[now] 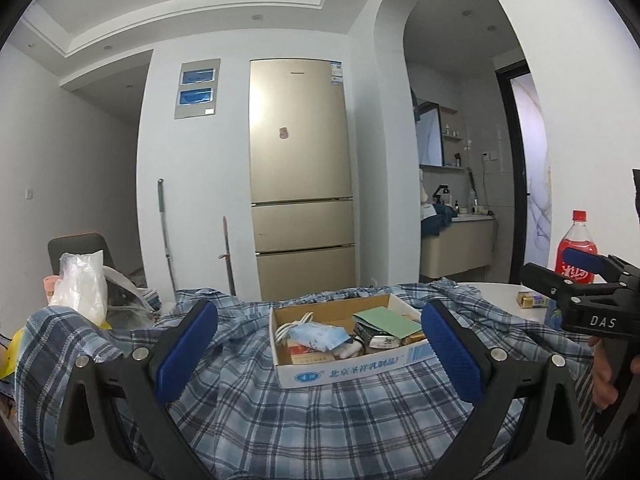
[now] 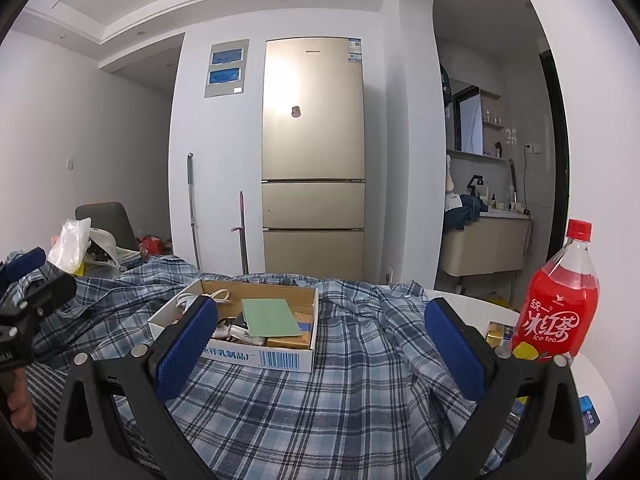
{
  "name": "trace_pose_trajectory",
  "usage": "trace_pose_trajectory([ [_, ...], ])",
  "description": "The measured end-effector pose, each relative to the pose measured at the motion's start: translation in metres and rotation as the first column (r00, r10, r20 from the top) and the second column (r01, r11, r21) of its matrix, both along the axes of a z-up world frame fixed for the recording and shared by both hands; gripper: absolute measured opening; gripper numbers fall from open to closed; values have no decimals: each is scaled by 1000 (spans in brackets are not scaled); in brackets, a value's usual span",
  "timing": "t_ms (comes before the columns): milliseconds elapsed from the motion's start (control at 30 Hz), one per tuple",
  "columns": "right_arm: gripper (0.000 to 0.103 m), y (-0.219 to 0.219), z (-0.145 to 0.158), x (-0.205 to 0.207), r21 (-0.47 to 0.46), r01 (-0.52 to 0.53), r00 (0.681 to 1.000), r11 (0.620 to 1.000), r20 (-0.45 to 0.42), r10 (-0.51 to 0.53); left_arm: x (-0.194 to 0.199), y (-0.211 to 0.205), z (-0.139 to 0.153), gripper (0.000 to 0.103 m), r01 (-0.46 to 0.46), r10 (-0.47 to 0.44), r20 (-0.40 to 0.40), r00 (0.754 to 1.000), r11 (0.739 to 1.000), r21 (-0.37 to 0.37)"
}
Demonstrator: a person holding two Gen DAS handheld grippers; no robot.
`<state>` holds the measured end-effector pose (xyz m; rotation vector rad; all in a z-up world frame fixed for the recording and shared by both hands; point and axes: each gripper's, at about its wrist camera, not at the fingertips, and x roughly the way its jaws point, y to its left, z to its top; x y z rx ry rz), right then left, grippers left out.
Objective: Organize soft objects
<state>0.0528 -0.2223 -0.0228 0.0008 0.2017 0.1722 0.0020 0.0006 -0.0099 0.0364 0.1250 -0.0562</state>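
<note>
A cardboard box sits on the plaid shirt near the middle of the tabletop; it holds a green card, a white cable, a pale blue packet and other small packs I cannot identify. The shirt, blue and white checked, lies rumpled across most of the tabletop, its folds bunched around the box and reaching toward the left edge. My left gripper hangs released above the shirt, jaws wide apart, holding nothing. My right gripper is likewise spread and empty over the cloth. A red ice tea bottle stands upright on the bare white table near its right edge, beside the shirt.
</note>
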Motion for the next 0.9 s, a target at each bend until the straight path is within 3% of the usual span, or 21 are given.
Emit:
trace_pose_trajectory([
  [900, 103, 2, 0, 5, -8, -17, 999, 1000, -29, 16, 7, 1, -5, 103, -73, 73, -20, 997, 997, 21],
])
